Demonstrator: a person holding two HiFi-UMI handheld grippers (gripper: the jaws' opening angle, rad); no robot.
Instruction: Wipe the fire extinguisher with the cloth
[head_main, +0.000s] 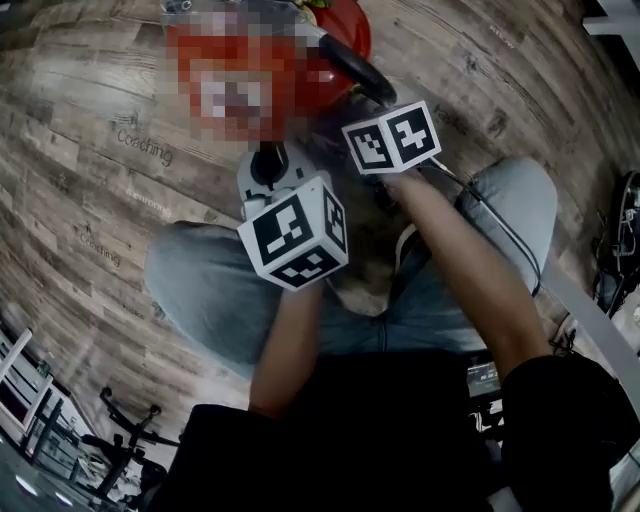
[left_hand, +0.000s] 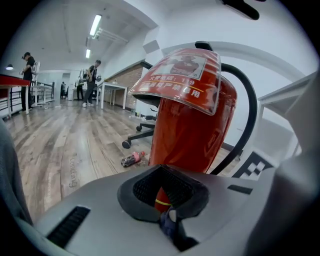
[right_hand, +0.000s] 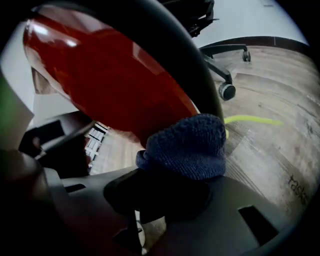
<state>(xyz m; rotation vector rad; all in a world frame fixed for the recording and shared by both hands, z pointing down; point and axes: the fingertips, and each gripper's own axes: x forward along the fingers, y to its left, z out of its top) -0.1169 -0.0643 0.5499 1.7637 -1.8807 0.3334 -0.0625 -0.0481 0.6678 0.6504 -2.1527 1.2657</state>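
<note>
The red fire extinguisher stands on the wood floor just ahead of my knees, partly under a mosaic patch. In the left gripper view the fire extinguisher fills the middle, with a red label tag and a black hose. My right gripper is shut on a dark blue cloth, which sits against the red body beside the hose. My left gripper points at the cylinder's lower part, jaws together, not touching it. Both marker cubes, left and right, hide the jaws from above.
An office chair base stands behind the extinguisher, and a small bottle lies on the floor by it. People and a white table are far back. My jeans-clad knees flank the grippers. A yellow-green strap lies on the floor.
</note>
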